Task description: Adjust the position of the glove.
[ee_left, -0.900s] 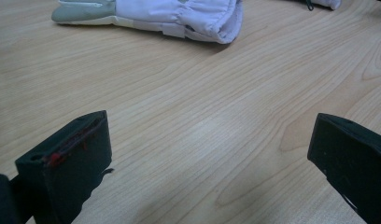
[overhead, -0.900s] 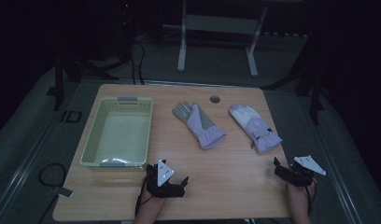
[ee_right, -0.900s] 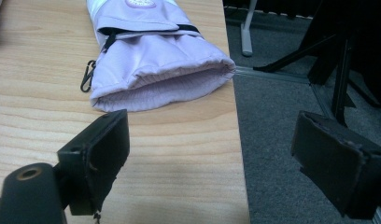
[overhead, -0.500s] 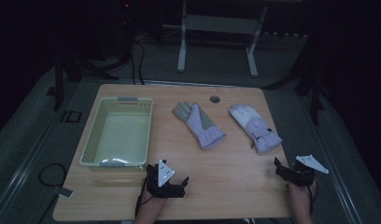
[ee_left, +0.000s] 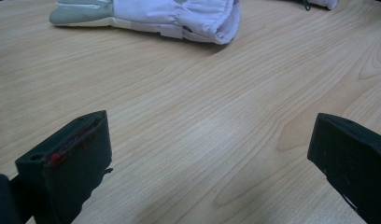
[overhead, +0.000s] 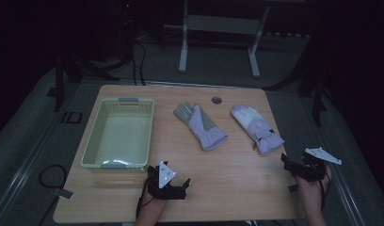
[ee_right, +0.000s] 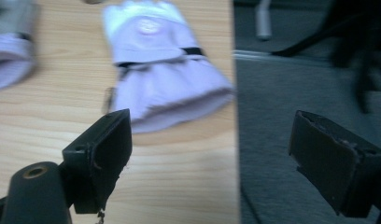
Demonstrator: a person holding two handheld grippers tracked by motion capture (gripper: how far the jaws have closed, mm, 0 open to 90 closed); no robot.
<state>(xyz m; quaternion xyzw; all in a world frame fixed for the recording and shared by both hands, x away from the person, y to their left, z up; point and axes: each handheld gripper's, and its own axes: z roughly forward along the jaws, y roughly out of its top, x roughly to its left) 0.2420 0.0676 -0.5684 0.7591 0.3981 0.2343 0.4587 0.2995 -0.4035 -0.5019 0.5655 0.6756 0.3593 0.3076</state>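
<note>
Two tongs gape wide before two gloves (overhead: 202,126) (overhead: 257,128) and one basket (overhead: 118,165).

1. No text, number or brand can be read in any view.
2. The right glove (ee_right: 156,56) bears a round emblem on its back, too blurred to read.
3. The left glove (overhead: 203,126), the basket (overhead: 118,136) and the worktop (overhead: 237,183) carry no legible marking.
</note>
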